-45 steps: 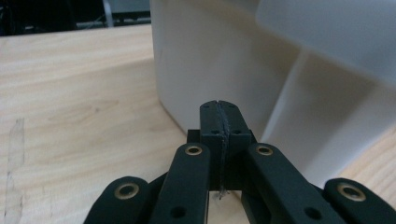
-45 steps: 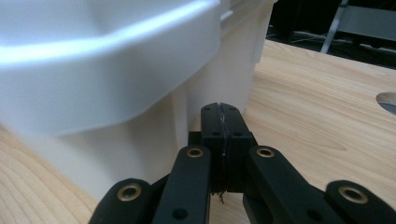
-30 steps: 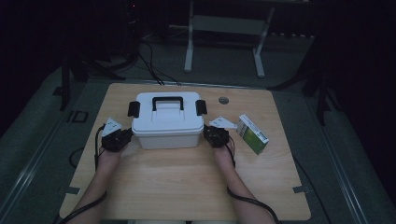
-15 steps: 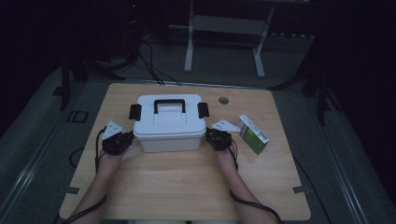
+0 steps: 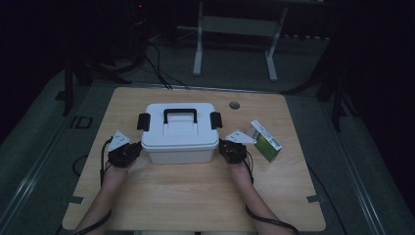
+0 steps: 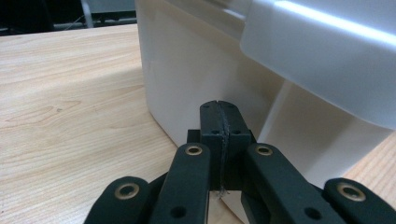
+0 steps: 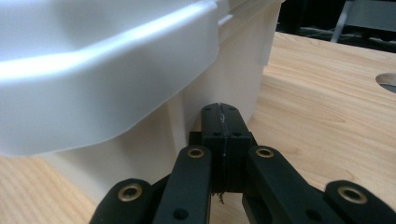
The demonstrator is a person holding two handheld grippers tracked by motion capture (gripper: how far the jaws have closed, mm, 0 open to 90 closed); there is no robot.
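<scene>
Jaws of both the left gripper (image 5: pixel 128 152) and right gripper (image 5: pixel 230 150) are closed empty, flanking the latched storage box (image 5: pixel 179 133) at nine and three o'clock; opening it likely remains.

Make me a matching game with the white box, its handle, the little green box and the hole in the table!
Things:
1. white box
2. handle
3. little green box
4. hole

Clues:
A. black, on top of the lid
B. round, in the tabletop behind the box
C. between the two grippers
D. lying to the right of the right gripper

Pairs: 1-C, 2-A, 3-D, 4-B
</scene>
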